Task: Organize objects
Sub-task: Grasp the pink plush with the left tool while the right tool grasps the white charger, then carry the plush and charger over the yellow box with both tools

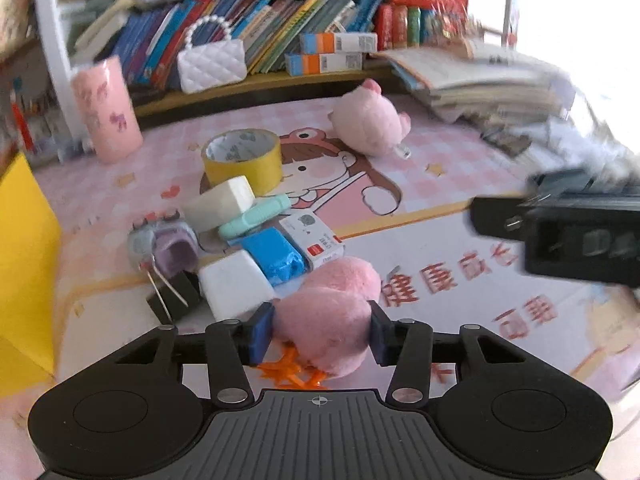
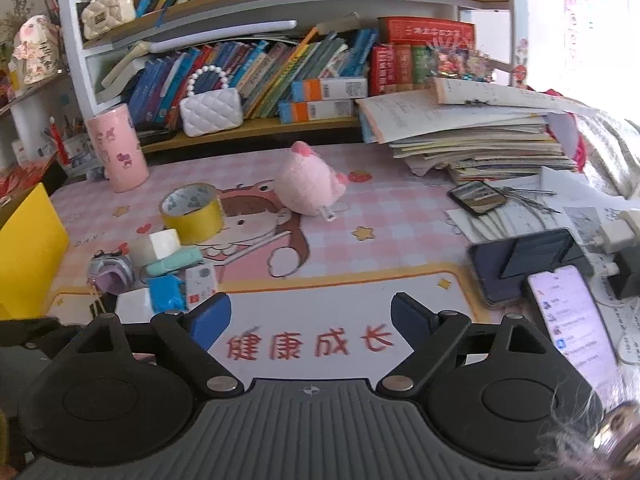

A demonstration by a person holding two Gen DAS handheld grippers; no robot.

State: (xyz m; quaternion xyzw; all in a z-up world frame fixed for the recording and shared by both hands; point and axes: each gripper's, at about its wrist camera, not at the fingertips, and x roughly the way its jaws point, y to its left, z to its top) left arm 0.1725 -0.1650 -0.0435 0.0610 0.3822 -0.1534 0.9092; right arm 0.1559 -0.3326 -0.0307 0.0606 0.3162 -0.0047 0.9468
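Note:
My left gripper (image 1: 320,332) is shut on a pink plush toy (image 1: 336,292) with orange feet, its blue pads pressing into both sides just above the desk mat. Just beyond it lies a cluster: a white block (image 1: 234,284), a blue wrapped item (image 1: 276,256), a small white box (image 1: 312,236), a mint green item (image 1: 256,216) and a yellow tape roll (image 1: 242,158). A pink plush pig (image 2: 308,180) sits further back. My right gripper (image 2: 310,316) stands open over the printed mat with nothing between its fingers.
A yellow box (image 1: 24,264) stands at the left edge, with a pink cup (image 2: 116,148) behind it. A white purse (image 2: 212,112) and books fill the shelf at the back. A stack of books (image 2: 472,136), phones (image 2: 572,328) and cables crowd the right side.

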